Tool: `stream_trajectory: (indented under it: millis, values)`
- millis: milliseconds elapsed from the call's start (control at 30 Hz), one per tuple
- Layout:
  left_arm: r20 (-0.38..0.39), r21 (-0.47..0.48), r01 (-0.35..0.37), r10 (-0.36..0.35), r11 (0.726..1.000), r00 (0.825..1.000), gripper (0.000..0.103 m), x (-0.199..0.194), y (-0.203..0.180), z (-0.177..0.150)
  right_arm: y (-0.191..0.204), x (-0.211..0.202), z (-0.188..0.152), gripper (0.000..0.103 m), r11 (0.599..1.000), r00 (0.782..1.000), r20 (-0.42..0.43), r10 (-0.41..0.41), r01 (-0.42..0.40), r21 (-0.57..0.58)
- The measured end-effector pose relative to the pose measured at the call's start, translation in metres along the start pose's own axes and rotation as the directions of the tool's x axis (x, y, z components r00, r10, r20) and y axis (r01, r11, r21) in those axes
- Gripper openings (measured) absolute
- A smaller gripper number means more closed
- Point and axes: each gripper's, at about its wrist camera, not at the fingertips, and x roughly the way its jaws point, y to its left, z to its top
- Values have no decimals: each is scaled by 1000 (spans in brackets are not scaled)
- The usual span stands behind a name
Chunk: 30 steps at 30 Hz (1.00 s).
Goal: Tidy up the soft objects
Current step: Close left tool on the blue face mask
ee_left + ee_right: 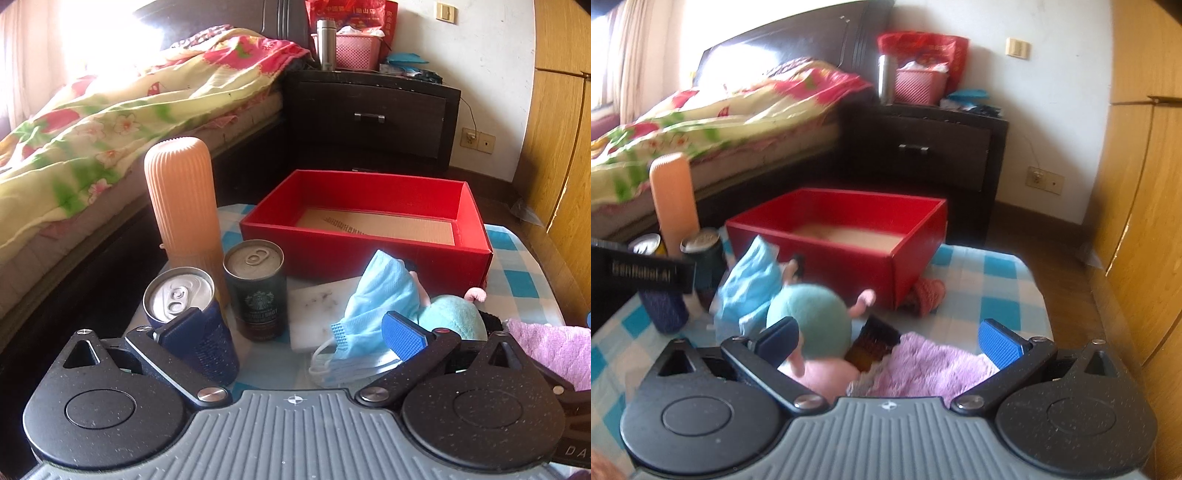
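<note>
Both claws gaped empty: left claw (291,334) before the face mask (373,306), right claw (888,341) over the purple cloth (923,369); next, probably grip one for the red box (369,251)

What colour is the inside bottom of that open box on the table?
The red box has a plain tan cardboard floor, clearest in the left wrist view.

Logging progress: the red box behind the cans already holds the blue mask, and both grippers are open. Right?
Not quite. The red box is empty; the mask lies on the table in front of it, as the left wrist view shows. Both grippers, left and right, are open.
</note>
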Motion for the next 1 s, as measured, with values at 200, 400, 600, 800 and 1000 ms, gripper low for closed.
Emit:
stream_trajectory:
  millis: [200, 400, 600, 800, 1000]
  values:
    - [12, 71, 13, -14, 997, 1000, 98, 15, -11, 5, 4, 4, 0, 85, 999, 1000, -14, 24, -24, -25]
    - [-48, 176, 109, -103, 978, 994, 97, 45, -24, 6, 4, 3, -2, 85, 998, 999, -22, 37, -38, -53]
    - [-65, 228, 195, -185, 954, 981, 93, 57, -30, 2, -6, 3, -2, 85, 998, 997, -50, 57, -58, -23]
    - [-103, 228, 267, -250, 936, 963, 63, 68, -33, 2, -9, 2, -1, 85, 997, 995, -64, 77, -77, 0]
    - [-193, 164, 303, -271, 939, 943, 37, 79, -27, -1, -13, 1, 1, 85, 996, 993, -75, 88, -86, 25]
